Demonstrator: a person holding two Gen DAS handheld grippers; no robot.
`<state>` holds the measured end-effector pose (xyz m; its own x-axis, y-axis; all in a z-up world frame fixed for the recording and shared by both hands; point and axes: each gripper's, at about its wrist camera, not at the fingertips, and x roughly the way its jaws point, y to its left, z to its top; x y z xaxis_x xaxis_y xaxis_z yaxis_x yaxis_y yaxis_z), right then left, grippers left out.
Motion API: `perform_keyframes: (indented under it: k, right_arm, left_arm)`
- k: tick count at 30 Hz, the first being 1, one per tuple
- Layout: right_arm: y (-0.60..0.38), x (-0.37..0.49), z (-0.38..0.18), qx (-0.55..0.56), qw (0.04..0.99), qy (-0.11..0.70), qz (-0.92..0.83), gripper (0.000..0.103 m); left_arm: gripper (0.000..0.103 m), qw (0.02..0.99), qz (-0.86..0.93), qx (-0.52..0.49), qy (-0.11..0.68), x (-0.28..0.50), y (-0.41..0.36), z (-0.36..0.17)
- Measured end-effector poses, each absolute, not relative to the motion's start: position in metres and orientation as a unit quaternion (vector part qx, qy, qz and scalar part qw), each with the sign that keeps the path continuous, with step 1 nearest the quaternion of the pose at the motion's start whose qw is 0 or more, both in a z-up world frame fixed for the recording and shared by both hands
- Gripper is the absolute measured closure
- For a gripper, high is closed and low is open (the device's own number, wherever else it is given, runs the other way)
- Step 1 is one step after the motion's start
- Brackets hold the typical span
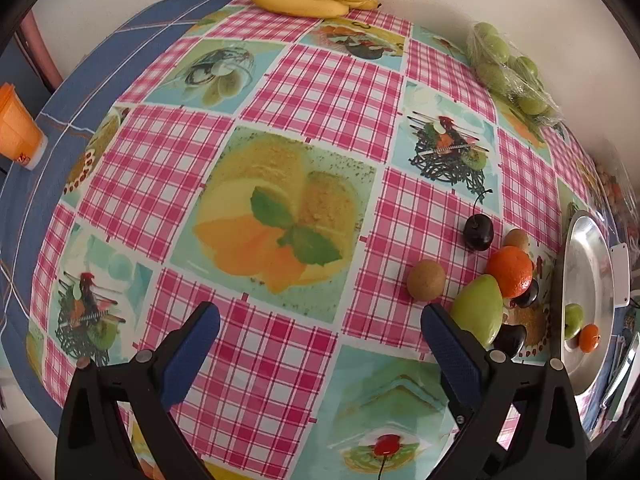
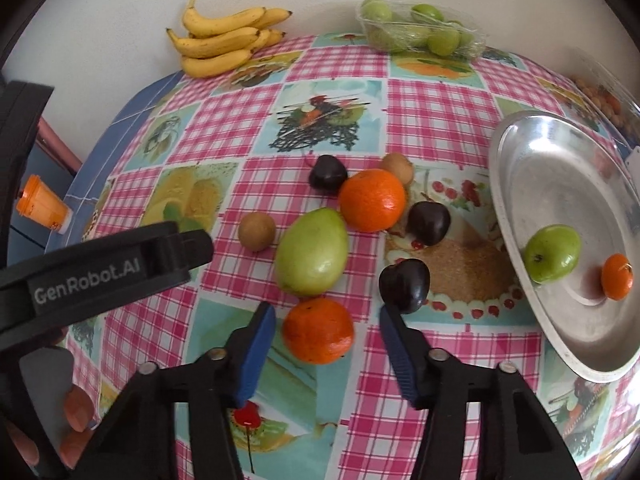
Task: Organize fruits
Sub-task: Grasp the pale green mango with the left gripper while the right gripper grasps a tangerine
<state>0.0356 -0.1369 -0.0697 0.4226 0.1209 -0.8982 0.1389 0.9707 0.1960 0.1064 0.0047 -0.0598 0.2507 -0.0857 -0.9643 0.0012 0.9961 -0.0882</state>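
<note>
orange mandarin (image 2: 318,330) between right tongs (image 2: 328,320) | pads apart | left tongs (image 1: 320,328) spread wide

Orange cup (image 1: 18,128) on checked tablecloth (image 1: 320,92)

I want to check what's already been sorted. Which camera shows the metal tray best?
The right wrist view: the metal tray lies open to the camera, with a green fruit and a small orange inside. The left wrist view catches it only squeezed at the right edge, both fruits tiny.
</note>
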Motion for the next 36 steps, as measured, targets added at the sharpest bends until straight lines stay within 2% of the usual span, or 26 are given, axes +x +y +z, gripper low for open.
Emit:
perform_keyframes:
  k: [5, 16, 18, 22, 24, 28, 30, 34, 36]
  right_arm:
    - [-0.133, 0.04, -0.079, 0.114, 0.826, 0.552, -0.002, 0.063]
    - [-0.14, 0.036, -0.072, 0.132, 0.824, 0.552, -0.004, 0.063]
    - [-0.144, 0.033, -0.067, 0.135, 0.827, 0.546, -0.006, 0.063]
    - [-0.156, 0.029, -0.06, 0.147, 0.83, 0.538, -0.025, 0.063]
    - [-0.163, 0.027, -0.057, 0.153, 0.831, 0.534, -0.03, 0.063]
    - [-0.176, 0.024, -0.053, 0.168, 0.831, 0.528, -0.042, 0.063]
    - [-0.182, 0.023, -0.051, 0.171, 0.832, 0.525, -0.05, 0.063]
    - [-0.191, 0.02, -0.051, 0.174, 0.831, 0.526, -0.061, 0.063]
    - [-0.192, 0.021, -0.051, 0.175, 0.83, 0.526, -0.061, 0.063]
  left_arm:
    - [0.003, 0.784, -0.024, -0.044, 0.618, 0.109, 0.006, -0.062]
    - [0.005, 0.791, -0.039, -0.065, 0.607, 0.109, 0.005, -0.056]
    - [0.011, 0.792, -0.045, -0.072, 0.605, 0.109, 0.003, -0.054]
    - [0.014, 0.792, -0.066, -0.074, 0.603, 0.11, -0.004, -0.053]
    - [0.021, 0.79, -0.079, -0.08, 0.603, 0.111, -0.009, -0.053]
    - [0.024, 0.781, -0.111, -0.095, 0.608, 0.11, -0.021, -0.055]
    - [0.031, 0.778, -0.123, -0.093, 0.609, 0.11, -0.03, -0.056]
    - [0.035, 0.775, -0.144, -0.078, 0.61, 0.107, -0.046, -0.058]
    - [0.043, 0.774, -0.152, -0.071, 0.611, 0.106, -0.052, -0.059]
